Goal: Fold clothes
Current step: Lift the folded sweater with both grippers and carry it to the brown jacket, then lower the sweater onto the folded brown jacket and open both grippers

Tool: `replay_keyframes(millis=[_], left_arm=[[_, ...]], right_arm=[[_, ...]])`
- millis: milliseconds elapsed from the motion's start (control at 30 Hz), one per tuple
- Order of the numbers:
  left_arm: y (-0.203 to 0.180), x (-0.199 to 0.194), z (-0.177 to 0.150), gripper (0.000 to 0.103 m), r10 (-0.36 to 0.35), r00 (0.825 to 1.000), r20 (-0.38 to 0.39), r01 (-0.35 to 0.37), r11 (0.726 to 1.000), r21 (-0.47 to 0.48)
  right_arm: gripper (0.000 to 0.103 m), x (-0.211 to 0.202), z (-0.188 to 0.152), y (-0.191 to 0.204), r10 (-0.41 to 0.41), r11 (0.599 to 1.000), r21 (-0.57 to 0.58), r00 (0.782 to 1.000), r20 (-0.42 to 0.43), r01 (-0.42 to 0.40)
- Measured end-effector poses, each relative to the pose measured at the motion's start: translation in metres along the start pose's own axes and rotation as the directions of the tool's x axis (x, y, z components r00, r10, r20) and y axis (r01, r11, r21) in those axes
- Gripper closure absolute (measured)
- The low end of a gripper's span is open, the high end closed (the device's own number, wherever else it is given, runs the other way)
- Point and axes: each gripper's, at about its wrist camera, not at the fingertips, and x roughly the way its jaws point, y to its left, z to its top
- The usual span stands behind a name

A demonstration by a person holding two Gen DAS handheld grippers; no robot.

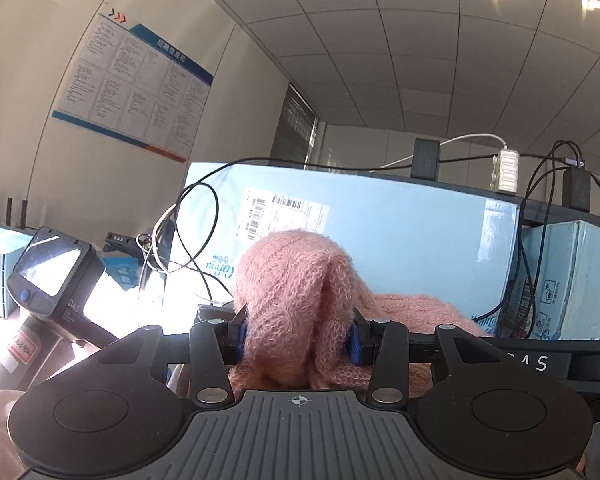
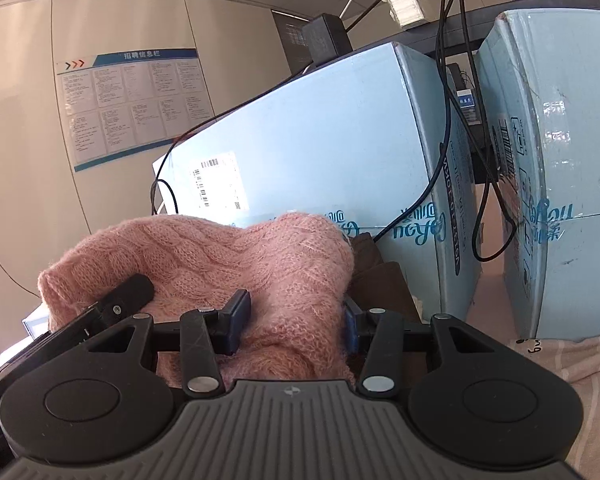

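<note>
We are mid-fold: both tools carry the pink knit sweater (image 1: pixel 296 300) off the surface, so we judge this the step of bringing one edge over. The next move calls for both hands to travel together, keeping the fabric level between them, then lowering it onto the rest of the garment before letting go.

Left tool (image 1: pixel 298 338): jaws part-way apart, clamped on a thick bunch of the sweater, which bulges up between the blue pads (image 1: pixel 355 344).

Right tool (image 2: pixel 292 326): jaws likewise part-way apart with sweater filling the gap; the pads appear to press on it, though the knit hides the contact on one side. The left tool's black finger (image 2: pixel 128 292) shows pinching the same sweater just beside.

The sweater hangs in front of the pale blue cardboard boxes (image 2: pixel 340 128). A striped cloth (image 2: pixel 580 360) covers the surface below at right; whether it is a worktop or a bed we cannot tell.
</note>
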Motion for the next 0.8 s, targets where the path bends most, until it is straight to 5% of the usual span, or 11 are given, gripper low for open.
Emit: replay_keyframes(millis=[167,433,567,800], left_arm=[[0.008,0.012,-0.011,0.047,0.053,0.996,-0.077,-0.054,0.999,-0.002],[0.019,-0.011,-0.006,0.015,0.090,0.996,-0.030,-0.092,0.993,-0.080],[0.024,-0.003,-0.009,0.005,0.157,0.985,-0.071,-0.161,0.986,-0.053],[0.027,0.000,-0.015,0.000,0.192,0.977,-0.093,-0.197,0.979,-0.046]], right_arm=[[0.054,0.024,-0.015,0.000,-0.039,0.999,-0.032,0.999,-0.033,0.038],[0.032,0.026,-0.018,-0.005,-0.079,0.996,-0.029,0.996,-0.027,0.078],[0.019,0.027,-0.020,-0.002,-0.107,0.993,-0.052,0.994,-0.030,0.105],[0.013,0.020,-0.022,0.001,-0.128,0.991,-0.052,0.991,-0.033,0.126]])
